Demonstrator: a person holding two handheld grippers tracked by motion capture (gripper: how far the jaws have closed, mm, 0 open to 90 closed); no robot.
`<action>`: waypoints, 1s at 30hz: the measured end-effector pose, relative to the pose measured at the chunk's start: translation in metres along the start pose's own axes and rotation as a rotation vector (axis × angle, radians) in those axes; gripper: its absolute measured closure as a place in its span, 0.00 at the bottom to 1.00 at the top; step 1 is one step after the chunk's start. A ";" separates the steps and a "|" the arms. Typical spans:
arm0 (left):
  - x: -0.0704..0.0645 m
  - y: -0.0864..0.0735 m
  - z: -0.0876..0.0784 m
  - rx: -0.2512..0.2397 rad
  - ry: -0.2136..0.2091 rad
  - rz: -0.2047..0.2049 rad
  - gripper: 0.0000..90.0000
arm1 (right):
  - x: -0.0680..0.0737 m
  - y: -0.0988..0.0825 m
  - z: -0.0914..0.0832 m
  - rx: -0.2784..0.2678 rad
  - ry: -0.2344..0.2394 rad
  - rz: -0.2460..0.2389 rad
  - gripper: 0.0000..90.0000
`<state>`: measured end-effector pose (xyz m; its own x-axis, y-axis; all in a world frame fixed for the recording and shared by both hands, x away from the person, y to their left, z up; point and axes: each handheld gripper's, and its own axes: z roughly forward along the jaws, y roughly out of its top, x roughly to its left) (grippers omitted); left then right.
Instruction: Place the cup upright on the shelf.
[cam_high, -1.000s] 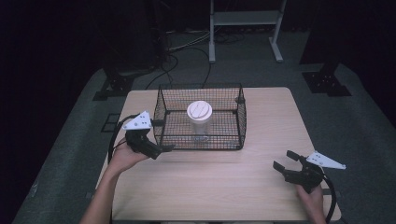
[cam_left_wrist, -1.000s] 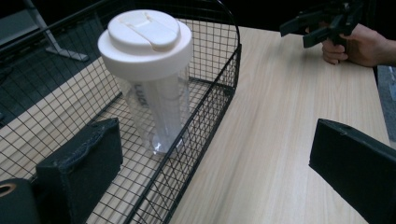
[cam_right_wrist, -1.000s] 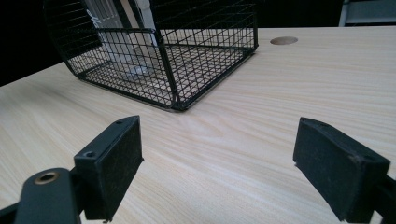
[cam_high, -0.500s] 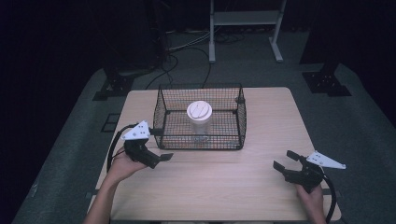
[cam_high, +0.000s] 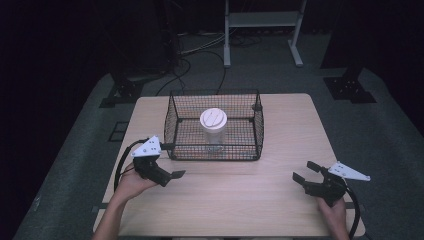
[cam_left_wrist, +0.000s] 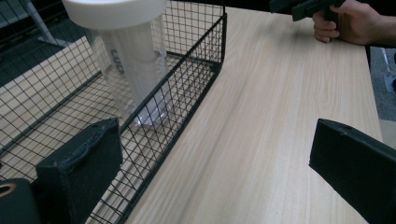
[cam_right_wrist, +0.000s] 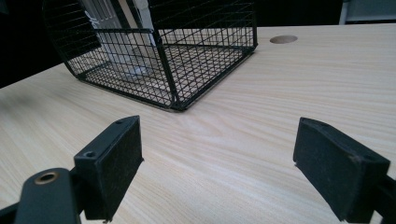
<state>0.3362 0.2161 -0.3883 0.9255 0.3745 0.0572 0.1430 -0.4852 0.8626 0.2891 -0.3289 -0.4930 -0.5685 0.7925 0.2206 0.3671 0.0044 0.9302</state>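
— Where does the cup (cam_high: 213, 128) sit right now?

— Upright in the middle of the wire basket (cam_high: 215, 150), lid on. The basket itself stands toward the far side of the table (cam_high: 240, 200).

— And the tongs?

— Both pairs are spread apart with nothing between them. The left gripper (cam_high: 172, 176) hovers just outside the basket's near left corner; the right gripper (cam_high: 303, 172) is well away from the basket, off its near right corner.

— So what could go wrong?

— I'd say the basket's rim is the main worry. The cup is tall and narrow, and it looks light. If the left gripper goes in low over the near wall, a jaw could catch the wire and shove the whole basket — the cup would likely tip inside it.

— Anything about the grip?

— The clear wall of the cup looks slick and tapers downward. A pinch too low might let it slide, and a pinch on the lid alone could pop the lid off. Coming in from above the basket seems safer to me.
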 end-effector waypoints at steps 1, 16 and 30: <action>0.000 0.000 0.000 0.000 0.000 0.000 0.02 | 0.000 0.000 0.000 0.000 0.000 0.000 0.16; -0.011 -0.023 -0.002 -0.031 -0.001 -0.027 0.02 | 0.000 0.000 0.000 0.000 0.000 0.002 0.16; -0.019 -0.043 -0.011 -0.062 0.026 -0.055 0.02 | 0.000 0.000 0.000 0.002 0.001 0.003 0.16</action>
<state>0.3083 0.2383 -0.4210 0.9074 0.4198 0.0211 0.1707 -0.4139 0.8942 0.2891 -0.3287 -0.4930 -0.5682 0.7920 0.2236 0.3702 0.0033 0.9290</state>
